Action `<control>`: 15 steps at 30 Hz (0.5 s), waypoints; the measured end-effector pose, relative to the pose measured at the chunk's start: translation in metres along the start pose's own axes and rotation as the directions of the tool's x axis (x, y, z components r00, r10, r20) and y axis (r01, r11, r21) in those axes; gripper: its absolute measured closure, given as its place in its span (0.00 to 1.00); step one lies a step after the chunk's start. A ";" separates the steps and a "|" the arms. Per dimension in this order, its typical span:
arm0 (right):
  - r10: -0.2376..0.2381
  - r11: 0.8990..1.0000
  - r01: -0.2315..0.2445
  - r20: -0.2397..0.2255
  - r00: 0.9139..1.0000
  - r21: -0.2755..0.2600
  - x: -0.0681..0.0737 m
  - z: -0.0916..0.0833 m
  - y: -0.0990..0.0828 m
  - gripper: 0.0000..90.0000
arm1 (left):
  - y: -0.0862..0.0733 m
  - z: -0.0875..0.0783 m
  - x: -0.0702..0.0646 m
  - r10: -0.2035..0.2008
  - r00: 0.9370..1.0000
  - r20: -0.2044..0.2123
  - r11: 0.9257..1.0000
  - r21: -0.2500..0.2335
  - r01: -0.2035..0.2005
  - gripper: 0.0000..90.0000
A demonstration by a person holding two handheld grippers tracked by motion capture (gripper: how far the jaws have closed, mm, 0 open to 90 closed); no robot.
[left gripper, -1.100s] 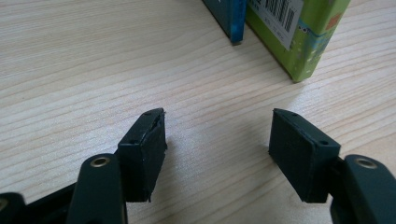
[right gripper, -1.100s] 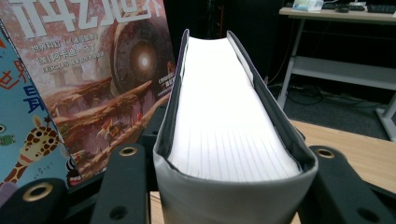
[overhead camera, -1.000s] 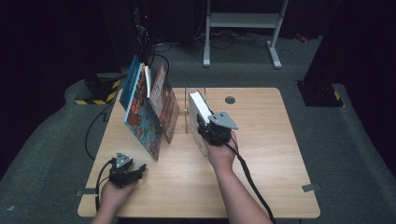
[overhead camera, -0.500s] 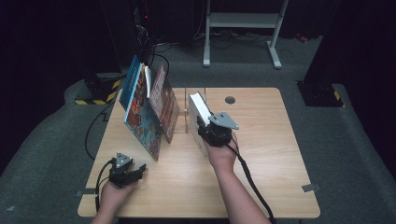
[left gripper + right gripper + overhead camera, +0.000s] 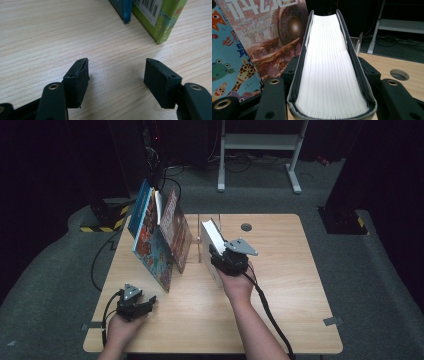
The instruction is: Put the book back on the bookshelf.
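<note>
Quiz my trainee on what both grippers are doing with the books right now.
1. True or false: the left gripper holds a book.
2. What stands between the fingers of the right gripper? A: a thick book with white page edges. B: a cup. C: nothing.
3. In the high view, on which side of the thick book do the leaning books stand?

Key
1. False: its fingers stand apart over bare table.
2. A. The right fingers have just been opening with the book between them; whether they press on it is unclear.
3. Left.
</note>
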State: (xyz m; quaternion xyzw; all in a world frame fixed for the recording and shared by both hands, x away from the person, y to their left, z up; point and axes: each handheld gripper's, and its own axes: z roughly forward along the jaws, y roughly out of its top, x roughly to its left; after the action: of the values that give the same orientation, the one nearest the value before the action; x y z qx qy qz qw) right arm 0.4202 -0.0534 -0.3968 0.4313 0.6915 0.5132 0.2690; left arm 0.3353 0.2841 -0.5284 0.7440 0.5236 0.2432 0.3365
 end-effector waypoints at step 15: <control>-0.084 0.996 0.083 0.051 0.995 0.035 0.007 0.006 0.010 0.60 | 0.000 -0.001 0.003 -0.017 1.000 0.002 1.000 -0.004 0.017 0.44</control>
State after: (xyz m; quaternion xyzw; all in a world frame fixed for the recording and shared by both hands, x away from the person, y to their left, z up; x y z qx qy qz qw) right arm 0.4250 -0.0430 -0.3890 0.4197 0.7100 0.4787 0.3011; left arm 0.3357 0.2867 -0.5280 0.7391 0.5289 0.2406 0.3407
